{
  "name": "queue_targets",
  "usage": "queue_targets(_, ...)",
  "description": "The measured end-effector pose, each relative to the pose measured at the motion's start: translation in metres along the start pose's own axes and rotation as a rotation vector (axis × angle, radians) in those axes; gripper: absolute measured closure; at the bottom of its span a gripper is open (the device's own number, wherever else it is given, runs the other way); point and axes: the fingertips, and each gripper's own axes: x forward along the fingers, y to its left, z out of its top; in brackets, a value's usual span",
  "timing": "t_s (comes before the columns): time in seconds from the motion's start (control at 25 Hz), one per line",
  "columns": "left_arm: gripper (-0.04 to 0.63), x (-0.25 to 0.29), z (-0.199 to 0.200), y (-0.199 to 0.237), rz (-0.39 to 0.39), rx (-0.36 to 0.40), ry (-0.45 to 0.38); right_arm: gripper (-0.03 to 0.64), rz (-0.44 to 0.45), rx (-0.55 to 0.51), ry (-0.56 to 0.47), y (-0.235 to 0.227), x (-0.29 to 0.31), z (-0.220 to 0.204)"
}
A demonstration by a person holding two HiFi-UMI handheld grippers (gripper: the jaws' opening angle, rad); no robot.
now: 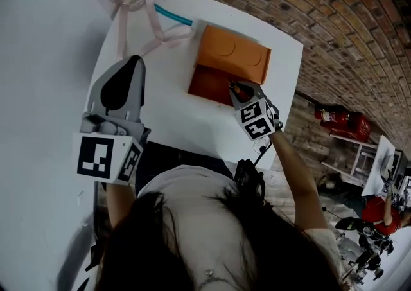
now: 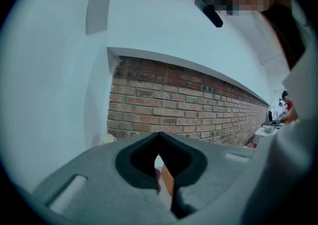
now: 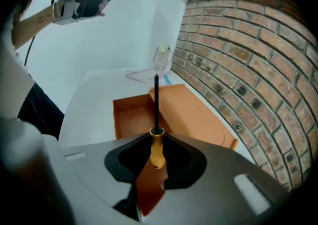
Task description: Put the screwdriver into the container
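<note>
My right hand-held gripper (image 3: 157, 133) is clamped on the yellow-handled screwdriver (image 3: 157, 150) at centre frame, above the open orange box (image 3: 130, 117) on the counter (image 3: 94, 105). My left hand-held gripper (image 2: 159, 135) has its jaws together, empty.

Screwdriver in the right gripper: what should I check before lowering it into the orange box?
1. Grip: right gripper shut on the yellow-handled, black-shafted screwdriver. Ok.
2. Access: orange cardboard box open, lid laid back toward the brick wall. Ok.
3. Space: compartment looks empty. Ok.
4. Aim: shaft tip above the compartment, not the lid. Cannot tell.
5. Other hand: left gripper shut, empty, raised away from the box. Ok.
</note>
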Motion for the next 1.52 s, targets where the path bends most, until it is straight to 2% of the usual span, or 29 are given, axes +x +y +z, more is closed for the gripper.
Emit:
queue_targets(1.08,0.594,-0.016,-0.003,0.029,0.121,-0.017,0.006,0.537,0.193,-0.145,0.138,0.024,0.054,0.002)
queue_targets(1.52,0.594,-0.023,-0.007,0.036,0.151,-0.023,0.017,0.538,0.236,-0.173,0.204,0.032,0.068,-0.003)
